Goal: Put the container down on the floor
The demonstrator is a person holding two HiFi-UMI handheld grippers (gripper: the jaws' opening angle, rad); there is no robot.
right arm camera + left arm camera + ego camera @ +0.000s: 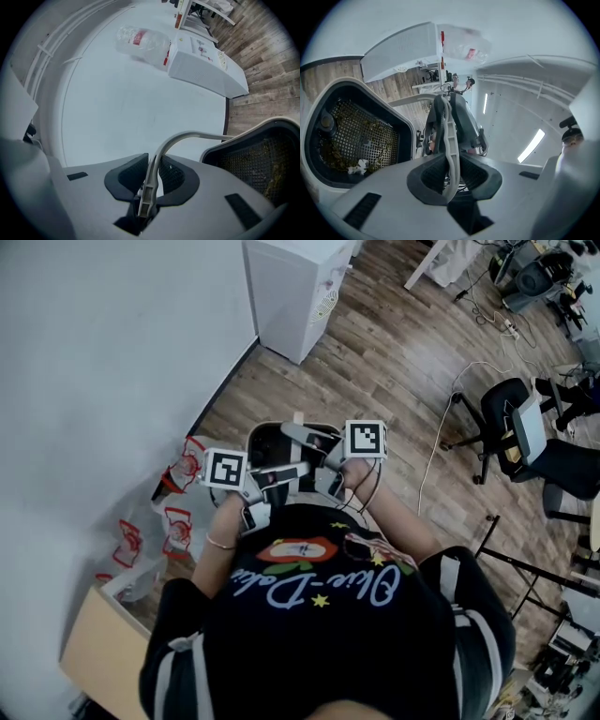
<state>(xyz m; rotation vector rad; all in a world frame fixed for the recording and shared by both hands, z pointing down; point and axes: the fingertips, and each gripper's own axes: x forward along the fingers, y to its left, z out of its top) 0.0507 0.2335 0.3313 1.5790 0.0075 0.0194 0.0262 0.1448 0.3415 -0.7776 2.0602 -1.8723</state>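
Two grippers, head view: the left gripper (pixel 274 476) and the right gripper (pixel 314 439) are sitting side by side at the middle of the frame, each carrying a cube with a square marker.
Container, head view: the container (pixel 262 439), white with a dark inside, is hanging just above the grippers in the frame, in front of the person's black shirt (pixel 319 615).
Surroundings, head view: a wooden floor (pixel 403 362) is filling the upper right, a pale wall (pixel 94 352) the left, with a white cabinet (pixel 295 287) at the top. Clear bags with red print (pixel 178 512) are lying at the wall's foot, and an office chair (pixel 511 423) is standing at the right.
Left gripper view, grip: the left gripper (pixel 451 173) is clamping its dark pads on a thin white handle (pixel 449 136) that is running up the middle of the frame.
Left gripper view, container: the white rim (pixel 404 123) is showing at the left, and a mesh basket (pixel 365 140) inside is holding dark debris and a white scrap (pixel 358 165).
Right gripper view, grip: the right gripper (pixel 152 180) is pinching the handle (pixel 187 137), which is arching to the right toward the container's rim (pixel 248 133).
Right gripper view, container: the mesh (pixel 253 164) is showing at the lower right.
Right gripper view, background: the wall (pixel 131 103) is filling the centre, with the cabinet (pixel 206 65) and a clear bag (pixel 143 42) at the top.
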